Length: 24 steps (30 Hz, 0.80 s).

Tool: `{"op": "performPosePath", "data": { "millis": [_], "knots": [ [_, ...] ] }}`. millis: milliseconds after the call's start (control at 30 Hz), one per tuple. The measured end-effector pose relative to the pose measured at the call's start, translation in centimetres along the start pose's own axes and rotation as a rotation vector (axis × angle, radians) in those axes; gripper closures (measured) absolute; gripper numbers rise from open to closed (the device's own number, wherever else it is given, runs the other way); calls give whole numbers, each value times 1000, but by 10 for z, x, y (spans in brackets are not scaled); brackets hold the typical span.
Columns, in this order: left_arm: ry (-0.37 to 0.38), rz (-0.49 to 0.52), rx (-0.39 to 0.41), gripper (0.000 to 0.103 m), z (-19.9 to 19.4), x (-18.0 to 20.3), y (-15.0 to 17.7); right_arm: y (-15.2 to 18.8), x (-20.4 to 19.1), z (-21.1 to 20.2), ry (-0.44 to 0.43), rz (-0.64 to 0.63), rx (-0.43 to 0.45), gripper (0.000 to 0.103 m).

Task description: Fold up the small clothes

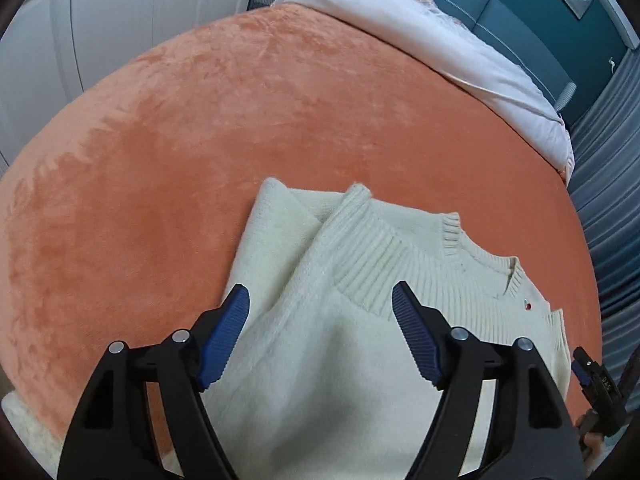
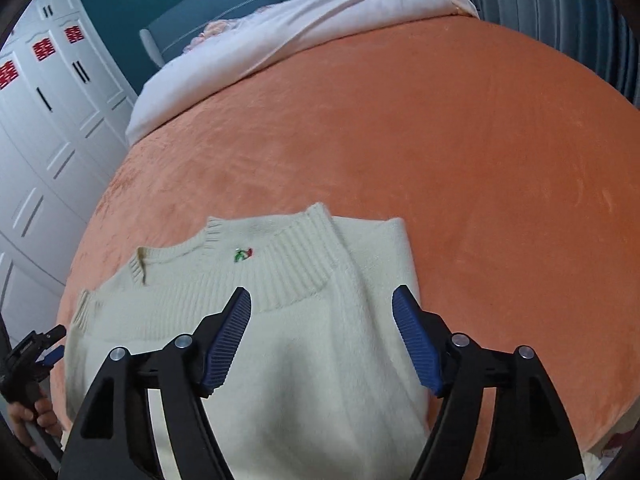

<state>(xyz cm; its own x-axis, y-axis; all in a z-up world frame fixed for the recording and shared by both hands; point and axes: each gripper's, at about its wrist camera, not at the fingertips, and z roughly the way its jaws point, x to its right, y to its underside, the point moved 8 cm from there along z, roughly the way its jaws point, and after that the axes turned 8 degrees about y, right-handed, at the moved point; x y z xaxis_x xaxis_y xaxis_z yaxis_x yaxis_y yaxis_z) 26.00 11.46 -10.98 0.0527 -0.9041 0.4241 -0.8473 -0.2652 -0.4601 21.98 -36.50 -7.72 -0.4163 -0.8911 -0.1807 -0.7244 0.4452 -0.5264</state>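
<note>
A cream knitted sweater (image 1: 352, 280) lies folded on the orange blanket (image 1: 240, 128), its ribbed hem laid across near the collar. My left gripper (image 1: 320, 304) hovers open over the sweater's left part, blue pads apart with nothing pinched. In the right wrist view the same sweater (image 2: 280, 320) shows a small red and green emblem (image 2: 243, 255) near the collar. My right gripper (image 2: 322, 304) is open above the sweater's right part, its pads clear of the knit. The other gripper (image 2: 48, 348) shows at the left edge, held by a hand (image 2: 28, 416).
The orange blanket (image 2: 440, 140) covers a bed. A pale duvet (image 1: 460, 52) is bunched at the head end against a teal headboard (image 2: 224, 4). White wardrobe doors (image 2: 44, 120) stand at one side, grey curtains (image 1: 612, 200) at the other.
</note>
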Motion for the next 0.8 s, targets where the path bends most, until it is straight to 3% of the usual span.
{"op": "performPosePath", "data": {
  "millis": [33,67,100,133,200,300,367,433,500,567,667,733,800],
  "knots": [
    [-5,3,-32,70,10,-2,-2,1,-1,14,8,0,-34,34],
    [-4,12,-73,84,20,-3,-1,3,-5,25,-5,-10,-66,66],
    [2,14,-82,91,22,-2,-3,6,-10,31,-31,-21,-91,90],
    [13,21,-52,92,15,1,-7,7,-14,30,-41,-26,-99,93],
    [40,41,3,92,-1,10,-17,-10,-20,-1,-136,14,19,94],
    [22,23,19,92,-1,6,-29,-29,-4,-30,-165,76,125,95],
    [-32,42,-30,92,22,-2,-24,-22,11,5,-104,83,42,95],
    [-83,72,-68,90,43,-10,-15,5,22,61,-32,50,-137,98],
    [-110,107,-35,88,33,-3,-16,2,22,51,-43,62,-84,96],
    [-108,109,0,87,12,6,-18,-6,20,24,22,70,-24,83],
    [-75,133,99,82,-31,28,-15,-8,-7,-21,12,-8,99,83],
    [-18,138,114,67,-45,48,2,13,-47,-39,-86,-77,95,83],
    [24,151,75,64,-40,67,33,48,-96,-42,-180,-171,39,83]
  ]
}}
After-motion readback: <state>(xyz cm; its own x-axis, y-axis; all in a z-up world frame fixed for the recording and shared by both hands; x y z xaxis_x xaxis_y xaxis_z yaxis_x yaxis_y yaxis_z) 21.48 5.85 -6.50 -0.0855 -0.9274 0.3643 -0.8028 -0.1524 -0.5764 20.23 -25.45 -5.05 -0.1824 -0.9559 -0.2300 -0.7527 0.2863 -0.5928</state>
